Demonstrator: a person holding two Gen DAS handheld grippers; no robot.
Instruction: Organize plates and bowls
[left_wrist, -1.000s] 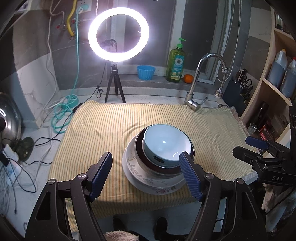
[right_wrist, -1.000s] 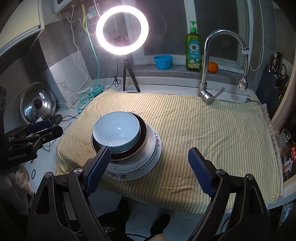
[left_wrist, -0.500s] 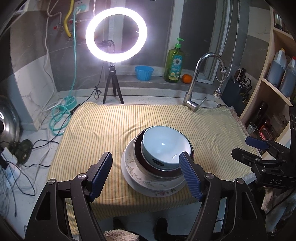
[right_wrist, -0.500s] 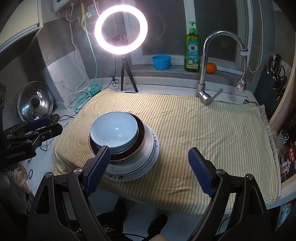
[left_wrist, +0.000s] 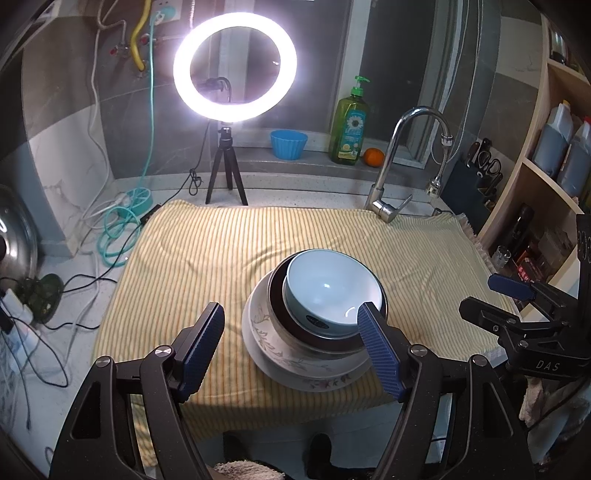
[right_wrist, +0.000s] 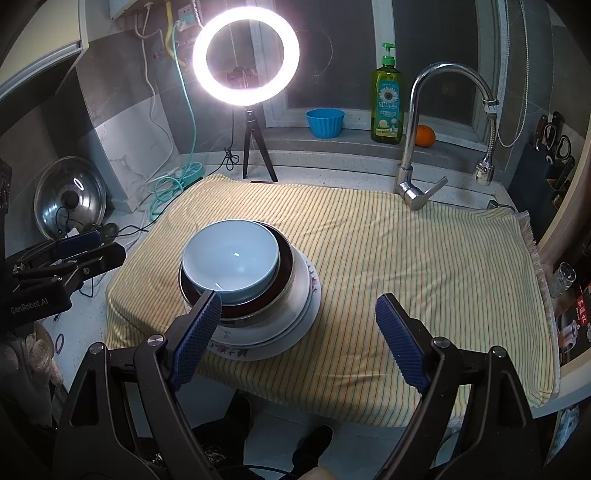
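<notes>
A light blue bowl (left_wrist: 332, 291) (right_wrist: 231, 260) sits inside a dark brown bowl (left_wrist: 280, 317) (right_wrist: 284, 273), and both rest on floral white plates (left_wrist: 280, 358) (right_wrist: 295, 325) on the yellow striped cloth (left_wrist: 207, 258) (right_wrist: 406, 258). My left gripper (left_wrist: 290, 352) is open, held back above the cloth's near edge, short of the stack. My right gripper (right_wrist: 299, 343) is open too, over the near edge, to the right of the stack. Neither holds anything. Each gripper shows at the side of the other's view: the right gripper (left_wrist: 513, 295), the left gripper (right_wrist: 74, 251).
A ring light on a tripod (left_wrist: 234, 66) (right_wrist: 245, 55) stands behind the cloth. A tap (left_wrist: 402, 147) (right_wrist: 424, 129), a green soap bottle (left_wrist: 349, 125), a small blue bowl (left_wrist: 288, 144) and an orange (left_wrist: 371, 157) are at the back. Cables (left_wrist: 118, 229) and a pot lid (right_wrist: 70, 199) lie left; shelves (left_wrist: 546, 155) stand right.
</notes>
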